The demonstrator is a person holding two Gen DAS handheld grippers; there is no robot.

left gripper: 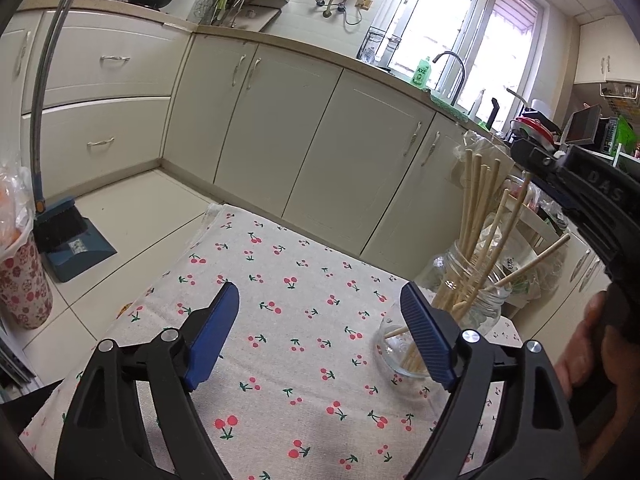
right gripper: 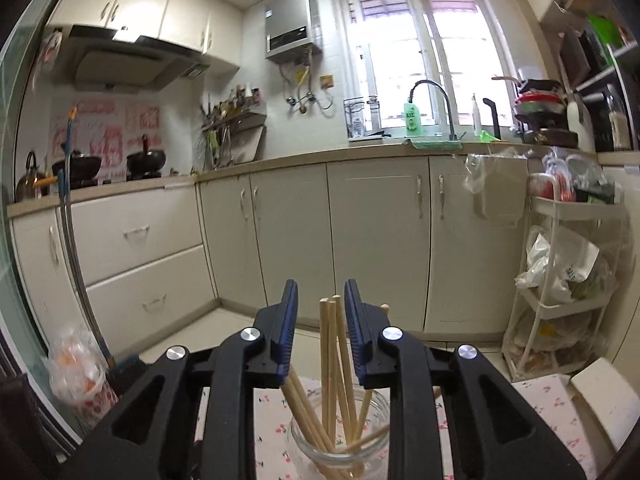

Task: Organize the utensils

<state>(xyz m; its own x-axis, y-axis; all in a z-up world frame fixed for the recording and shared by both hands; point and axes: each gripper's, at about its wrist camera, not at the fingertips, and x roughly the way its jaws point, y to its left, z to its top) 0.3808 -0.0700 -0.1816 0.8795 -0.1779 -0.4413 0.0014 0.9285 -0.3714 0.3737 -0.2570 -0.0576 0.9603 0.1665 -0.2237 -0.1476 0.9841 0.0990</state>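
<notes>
Your right hand-held gripper (right gripper: 321,312) stands slightly apart around pale wooden chopsticks (right gripper: 330,364) in the clear glass jar (right gripper: 340,440); left hand-held gripper (left gripper: 320,320) gapes empty. Withdrawing crookedly could tip the jar.

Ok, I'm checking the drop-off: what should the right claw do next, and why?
Probably lift the right claw straight up and back. Its jaws stand apart around the chopsticks, not pressing them, and the sticks already stand in the glass jar, so clearing them without tipping the jar seems the sensible move.
</notes>
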